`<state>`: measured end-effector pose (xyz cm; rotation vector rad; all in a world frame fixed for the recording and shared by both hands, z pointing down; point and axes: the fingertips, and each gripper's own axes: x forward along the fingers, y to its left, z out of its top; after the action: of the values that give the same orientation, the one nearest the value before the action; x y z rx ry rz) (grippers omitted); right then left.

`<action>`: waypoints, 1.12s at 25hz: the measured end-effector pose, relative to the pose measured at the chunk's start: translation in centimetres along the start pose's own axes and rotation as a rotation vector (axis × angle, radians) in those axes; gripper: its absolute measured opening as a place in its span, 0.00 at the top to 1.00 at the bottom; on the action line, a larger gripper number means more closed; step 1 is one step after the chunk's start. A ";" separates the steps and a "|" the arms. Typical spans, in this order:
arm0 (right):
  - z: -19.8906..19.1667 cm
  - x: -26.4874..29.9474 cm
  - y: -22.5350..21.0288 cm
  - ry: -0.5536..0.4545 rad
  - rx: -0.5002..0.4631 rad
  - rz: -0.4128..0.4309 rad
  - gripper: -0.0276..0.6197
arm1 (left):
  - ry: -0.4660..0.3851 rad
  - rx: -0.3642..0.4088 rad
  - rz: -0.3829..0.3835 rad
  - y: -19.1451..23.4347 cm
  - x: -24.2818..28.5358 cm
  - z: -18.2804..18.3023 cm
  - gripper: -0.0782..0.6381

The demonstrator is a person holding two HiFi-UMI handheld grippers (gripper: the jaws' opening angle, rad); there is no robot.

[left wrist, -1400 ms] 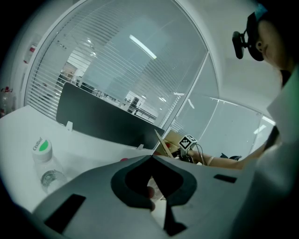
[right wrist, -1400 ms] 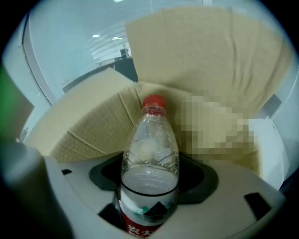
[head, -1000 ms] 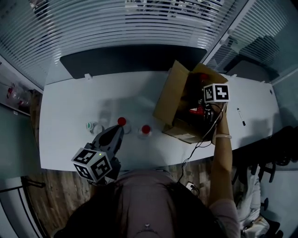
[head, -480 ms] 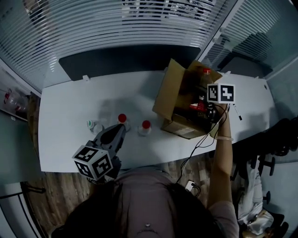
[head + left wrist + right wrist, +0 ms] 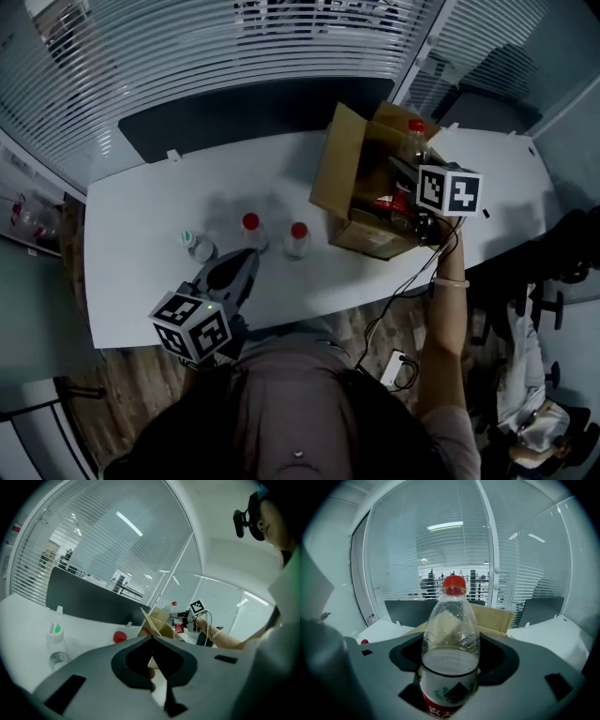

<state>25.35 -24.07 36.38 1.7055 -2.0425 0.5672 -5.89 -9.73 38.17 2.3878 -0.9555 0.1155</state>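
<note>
Grip: right gripper [image 5: 451, 667] was clamped on the held bottle [image 5: 451, 634]. Jaws hugged the label band low on the body, red cap up, bottle upright.
Where: the held bottle hung in the air over the open cardboard box [image 5: 349, 183] at the right end of the table [image 5: 141, 291], clear of the flaps afaict.
Left side: left gripper [image 5: 152, 653] had its jaws pressed together w/ nothing between them. It hovered by the table's near edge, close to the left red-cap bottle [image 5: 251, 225] but not touching it.
Tip: imo a hold that low left the bottle top-heavy, so a level wrist and a steady, even squeeze mattered. Thin plastic looked like it'd buckle or slip if pinched too hard. Box flaps stood tall, so they needed room.
Bottle count: 1 in the right gripper and 3 standing on the table, so 4 in plain sight.
Caps: 3 red (incl. the right red-cap bottle [image 5: 298, 234]), plus 1 green-cap bottle [image 5: 194, 244].
Inside the box: red-labelled stuff [image 5: 384, 202] showed, at least 1 item, couldn't count more.
Other: 1 box, 2 grippers.
</note>
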 end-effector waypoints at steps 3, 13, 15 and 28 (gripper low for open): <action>0.0 -1.4 1.1 -0.044 0.010 0.000 0.48 | 0.013 0.008 -0.013 -0.3 -0.7 -0.5 0.88; 1.1 -5.7 5.4 -0.235 0.006 -0.028 0.48 | 0.044 0.031 -0.048 -0.3 -2.8 -1.8 0.88; 1.2 -6.4 6.5 -0.261 0.006 -0.023 0.48 | 0.045 0.035 -0.051 0.0 -3.3 -1.8 0.88; 0.0 -9.4 12.2 -0.399 0.018 0.024 0.48 | 0.060 0.045 -0.050 1.1 -5.7 -2.9 0.88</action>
<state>14.83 -14.38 30.58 1.9305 -2.3323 0.2654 -10.53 -5.39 39.54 2.4331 -0.8731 0.1902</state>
